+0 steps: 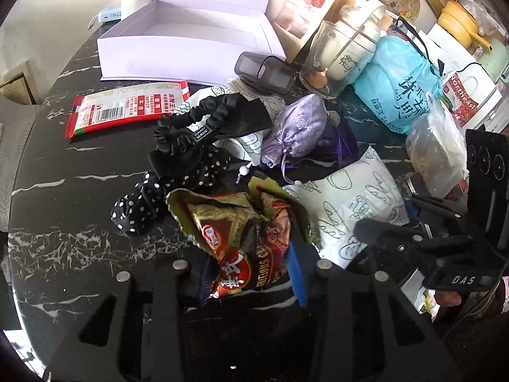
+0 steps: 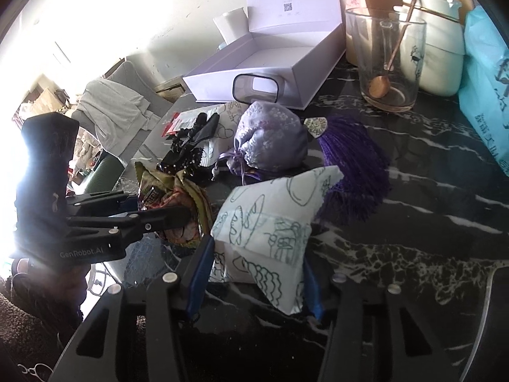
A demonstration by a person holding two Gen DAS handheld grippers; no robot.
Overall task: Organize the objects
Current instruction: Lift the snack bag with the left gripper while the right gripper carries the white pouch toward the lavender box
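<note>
Step in hand: gathering clutter. Left gripper [image 1: 251,270] pinched snack wrapper [image 1: 241,238]; right gripper [image 2: 254,281] clamped printed tissue pack [image 2: 270,232]. Both lay mid-table [image 2: 413,222]. Next judged: lift, carry to open white box [image 2: 264,60] at 12 o'clock.

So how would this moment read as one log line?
left tongs: gripping snack bag | right tongs: around tissue pack | box: open

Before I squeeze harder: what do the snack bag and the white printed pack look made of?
Snack bag: looks like thin metallised plastic film, glossy and sharply crinkled, with a zigzag-cut edge. White printed pack: seemingly soft matte plastic wrap, puffy like a tissue pack, with a taped flap on its face.
</note>
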